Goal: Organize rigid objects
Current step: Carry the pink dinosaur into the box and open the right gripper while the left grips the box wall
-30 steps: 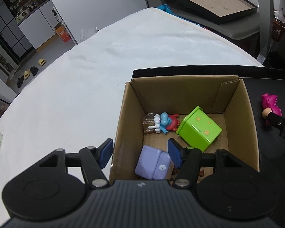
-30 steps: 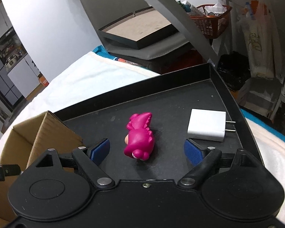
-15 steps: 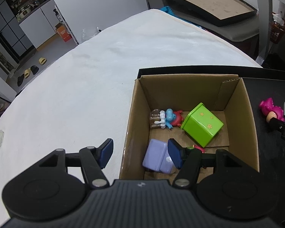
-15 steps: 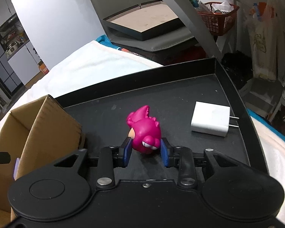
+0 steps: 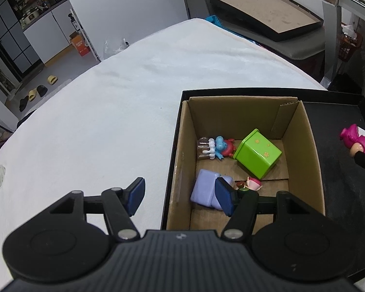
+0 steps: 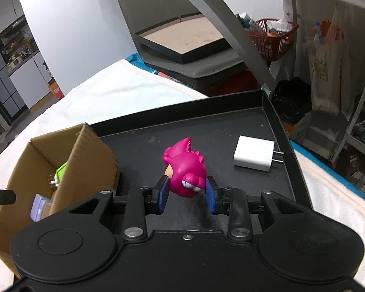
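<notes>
My right gripper (image 6: 187,196) is shut on a magenta dinosaur toy (image 6: 186,168) and holds it above the black tray (image 6: 206,126). The toy also shows in the left wrist view (image 5: 355,141). A white charger (image 6: 254,153) lies on the tray to its right. An open cardboard box (image 5: 182,150) stands on the tray's left part and holds a green cube (image 5: 258,157), a blue and red figure (image 5: 219,147), a lilac block (image 5: 205,191) and a small pink-hatted figure (image 5: 251,184). My left gripper (image 5: 180,196) is open and empty over the box's near left wall.
The tray sits on a white cloth-covered table (image 5: 104,112). A second dark tray with a brown base (image 5: 267,14) rests on a grey seat beyond the table. A red basket (image 6: 272,36) and shelving stand at the right.
My right gripper closed on the magenta dinosaur and lifted it off the tray. My left gripper drew back a little from the box, staying open.
</notes>
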The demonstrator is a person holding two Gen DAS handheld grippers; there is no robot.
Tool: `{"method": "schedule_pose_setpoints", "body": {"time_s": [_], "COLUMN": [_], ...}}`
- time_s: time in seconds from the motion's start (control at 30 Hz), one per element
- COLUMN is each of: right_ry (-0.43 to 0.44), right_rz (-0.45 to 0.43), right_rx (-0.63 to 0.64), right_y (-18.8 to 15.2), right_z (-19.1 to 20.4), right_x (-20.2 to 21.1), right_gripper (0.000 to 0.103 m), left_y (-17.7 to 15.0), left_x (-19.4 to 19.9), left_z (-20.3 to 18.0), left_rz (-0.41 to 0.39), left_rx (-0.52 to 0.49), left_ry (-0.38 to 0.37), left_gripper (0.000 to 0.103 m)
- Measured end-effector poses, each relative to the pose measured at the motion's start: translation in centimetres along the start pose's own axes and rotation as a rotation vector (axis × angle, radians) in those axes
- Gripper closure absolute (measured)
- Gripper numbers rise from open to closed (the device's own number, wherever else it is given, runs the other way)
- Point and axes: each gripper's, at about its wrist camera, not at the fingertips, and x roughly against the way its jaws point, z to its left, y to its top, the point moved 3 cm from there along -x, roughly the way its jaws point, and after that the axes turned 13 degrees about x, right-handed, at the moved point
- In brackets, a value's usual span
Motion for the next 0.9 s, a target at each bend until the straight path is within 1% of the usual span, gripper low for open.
{"method": "schedule_pose_setpoints", "body": {"time_s": [0.37, 0.6, 0.9], "right_ry": [-0.005, -0.001, 0.024], "right_rz": [-0.060, -0.099, -0.139], "right_rx": [0.050, 0.088, 0.144], "right_y": [1.3, 2.6, 3.8], "right_z": [1.3, 2.8, 5.3], "right_x": [3.8, 5.7, 7.5], "right_gripper": [0.072, 0.072, 0.072], "left_y": [-0.6, -1.0, -1.6], "left_x": [0.7, 0.8, 0.1], "left_z": [1.5, 2.6, 4.1], "left_rz": [0.004, 0.006, 0.026], "left_rx": [0.014, 0.029, 0.047], "left_ry": [-0.033, -0.050, -0.066], "left_gripper": [0.041, 0.041, 0.041]}}
